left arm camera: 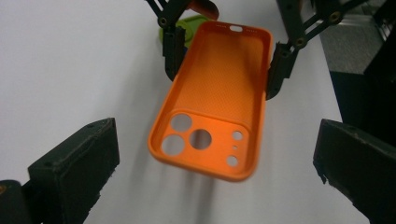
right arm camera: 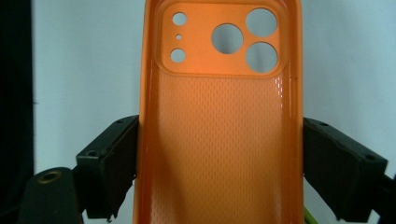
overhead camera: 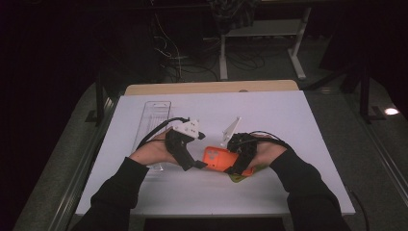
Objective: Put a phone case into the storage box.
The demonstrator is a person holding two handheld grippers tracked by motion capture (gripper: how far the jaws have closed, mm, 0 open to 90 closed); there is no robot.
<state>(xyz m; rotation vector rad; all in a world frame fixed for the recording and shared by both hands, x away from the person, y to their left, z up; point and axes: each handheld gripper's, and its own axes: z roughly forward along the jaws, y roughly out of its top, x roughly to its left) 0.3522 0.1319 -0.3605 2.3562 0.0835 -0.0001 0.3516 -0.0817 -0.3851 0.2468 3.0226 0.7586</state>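
An orange phone case [overhead camera: 219, 158] hangs a little above the white mat, inner side up, with round camera holes at one end. My right gripper [right arm camera: 219, 172] is shut on it across its width, one pad [right arm camera: 112, 163] on each long edge. In the left gripper view the case [left arm camera: 215, 93] points its camera end at me, and the right gripper's fingers [left arm camera: 276, 74] clamp its far half. My left gripper [left arm camera: 215, 196] stands open just short of that end, touching nothing. From above, the left gripper [overhead camera: 192, 161] sits left of the case and the right gripper [overhead camera: 238, 156] right of it.
A yellow-green item [overhead camera: 240, 177] lies on the mat under the right hand, beside another orange piece [left arm camera: 205, 7]. A clear plastic tray [overhead camera: 156, 115] lies at the back left. The white mat [overhead camera: 288, 144] covers the table; dark floor and desk legs lie beyond.
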